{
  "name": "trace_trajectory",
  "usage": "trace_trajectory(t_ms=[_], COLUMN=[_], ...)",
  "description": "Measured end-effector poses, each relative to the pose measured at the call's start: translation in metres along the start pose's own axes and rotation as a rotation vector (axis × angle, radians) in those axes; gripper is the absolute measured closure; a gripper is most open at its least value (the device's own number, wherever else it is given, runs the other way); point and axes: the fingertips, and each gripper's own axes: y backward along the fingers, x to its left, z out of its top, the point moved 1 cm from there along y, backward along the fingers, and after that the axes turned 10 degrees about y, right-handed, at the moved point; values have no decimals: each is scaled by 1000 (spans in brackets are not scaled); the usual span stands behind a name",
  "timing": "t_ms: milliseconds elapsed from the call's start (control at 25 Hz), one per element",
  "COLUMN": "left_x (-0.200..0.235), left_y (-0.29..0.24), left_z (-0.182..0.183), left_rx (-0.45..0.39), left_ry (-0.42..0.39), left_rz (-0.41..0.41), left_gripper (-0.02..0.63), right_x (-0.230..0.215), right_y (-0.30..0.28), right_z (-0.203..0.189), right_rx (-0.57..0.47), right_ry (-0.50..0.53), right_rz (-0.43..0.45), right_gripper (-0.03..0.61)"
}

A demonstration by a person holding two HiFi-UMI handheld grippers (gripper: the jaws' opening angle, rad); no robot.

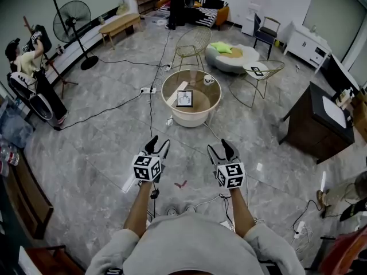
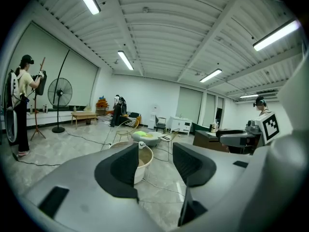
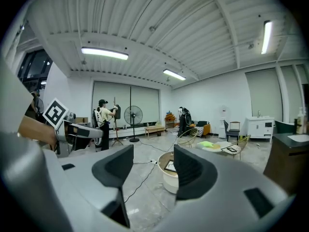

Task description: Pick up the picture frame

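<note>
A small dark picture frame (image 1: 184, 98) lies on the round glass bench (image 1: 206, 96). Far from that bench, the left gripper (image 1: 159, 142) and right gripper (image 1: 218, 146) have open, empty fingers.

Open floor (image 1: 114, 148) lies between the left tongs (image 1: 159, 146), right tongs (image 1: 221, 148) and the round table (image 1: 192, 119), crossed by cables (image 1: 151, 110).

Picture frame (image 1: 184, 98) lies on the round surface (image 1: 192, 118), approx. centre; cup (image 1: 209, 79) behind it, to the rt. Left gripper (image 1: 159, 144) & right gripper (image 1: 221, 148) side by side before the surface, well apart from it. Wire chair (image 1: 194, 42) behind; fan (image 1: 71, 20) far left, probably by the wall.
</note>
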Motion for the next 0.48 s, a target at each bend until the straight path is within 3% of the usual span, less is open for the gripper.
trace_trajectory(t_ms=[480], left_x=[-17], left_y=[-9], left_z=[-13], left_rx=[8], left_ry=[-7], left_rz=[9], left_gripper=[410], right_x=[-2], right_y=[0], right_z=[-17], right_rx=[23], right_ry=[37], right_rz=[47], right_gripper=[296])
